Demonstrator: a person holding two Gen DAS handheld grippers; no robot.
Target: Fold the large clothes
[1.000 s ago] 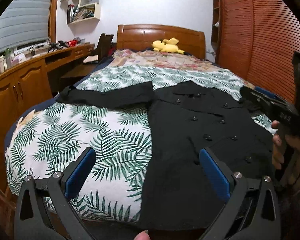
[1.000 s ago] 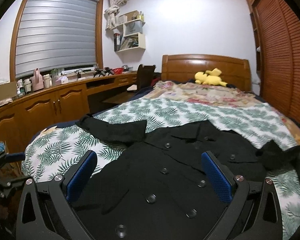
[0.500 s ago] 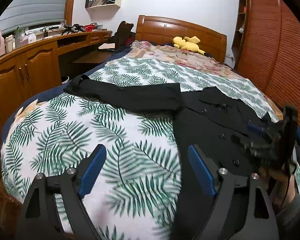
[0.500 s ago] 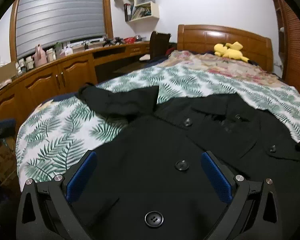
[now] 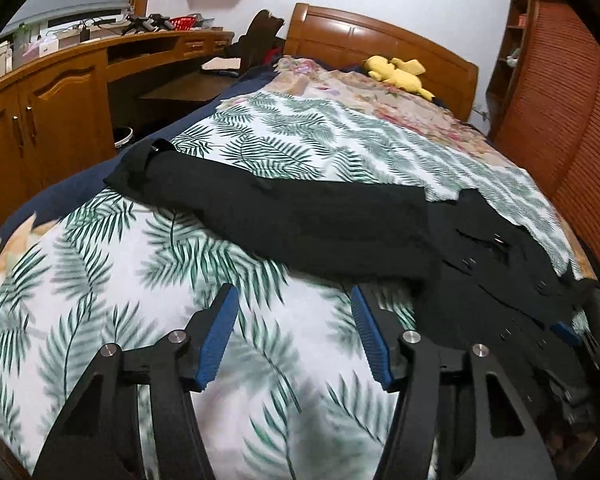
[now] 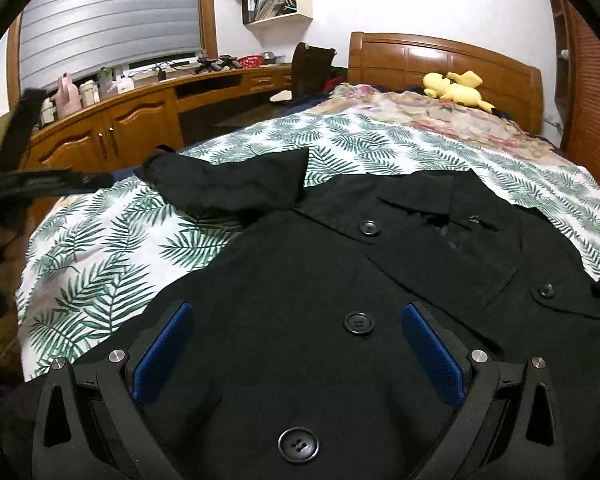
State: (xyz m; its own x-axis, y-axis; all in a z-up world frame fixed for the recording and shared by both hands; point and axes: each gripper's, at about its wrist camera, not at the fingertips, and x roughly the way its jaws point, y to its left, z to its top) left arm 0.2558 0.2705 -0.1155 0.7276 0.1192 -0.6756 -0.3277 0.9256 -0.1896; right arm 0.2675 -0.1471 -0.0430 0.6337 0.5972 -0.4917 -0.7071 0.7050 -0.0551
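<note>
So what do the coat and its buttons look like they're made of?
Coat: looks like a thick matte woven cloth, maybe wool blend; it reflects no light and lies in soft, heavy folds. Buttons: probably glossy black plastic; they catch highlights and show four sewing holes.

Matt black cloth coat [image 6: 300,280], glossy wooden headboard [image 6: 440,56].

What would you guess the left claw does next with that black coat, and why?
Probably it reaches forward and closes on the outstretched sleeve to fold it over the coat. The left gripper, whose jaws have just been closing, holds nothing and hangs over the leaf-print cover just short of the sleeve.
</note>
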